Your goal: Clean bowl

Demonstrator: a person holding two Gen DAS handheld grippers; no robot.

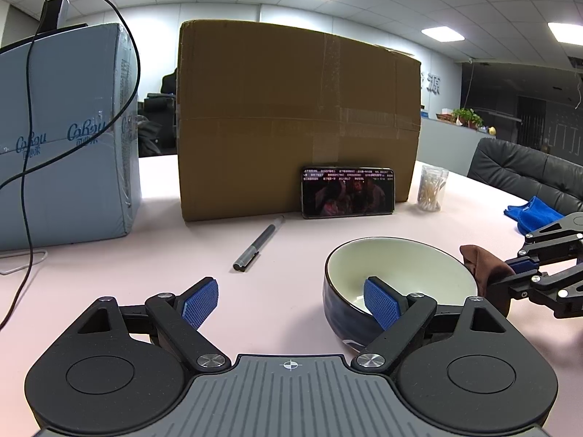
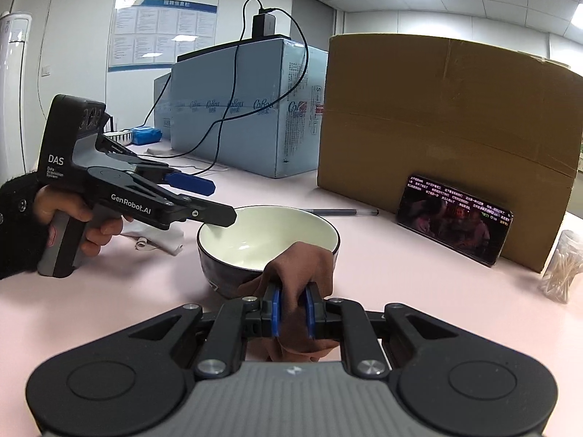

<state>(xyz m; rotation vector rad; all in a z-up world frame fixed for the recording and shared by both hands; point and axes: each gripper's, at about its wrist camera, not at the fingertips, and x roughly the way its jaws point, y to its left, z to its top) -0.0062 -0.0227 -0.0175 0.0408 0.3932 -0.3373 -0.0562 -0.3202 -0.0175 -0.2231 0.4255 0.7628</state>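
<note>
The bowl (image 2: 267, 244), dark blue outside and cream white inside, stood upright on the pale pink table (image 2: 419, 291), in front of a large cardboard box (image 2: 448, 138). A brown cloth (image 2: 302, 269) lay draped over its near rim, clamped between the closed jaws of the right gripper (image 2: 292, 313). The left gripper (image 1: 291, 304) was spread wide and grasped nothing; one of its blue pads (image 1: 380, 304) sat over the bowl's rim, though whether it touched could not be told. A grey pen (image 1: 257, 244) lay on the table between bowl and box, a phone (image 1: 348, 191) with a lit screen leaned against the box, and a clear jar of cotton swabs (image 1: 431, 189) stood just beside it. A pale blue carton (image 1: 69, 134) with a black cable (image 1: 131, 73) over it stood farther left.
</note>
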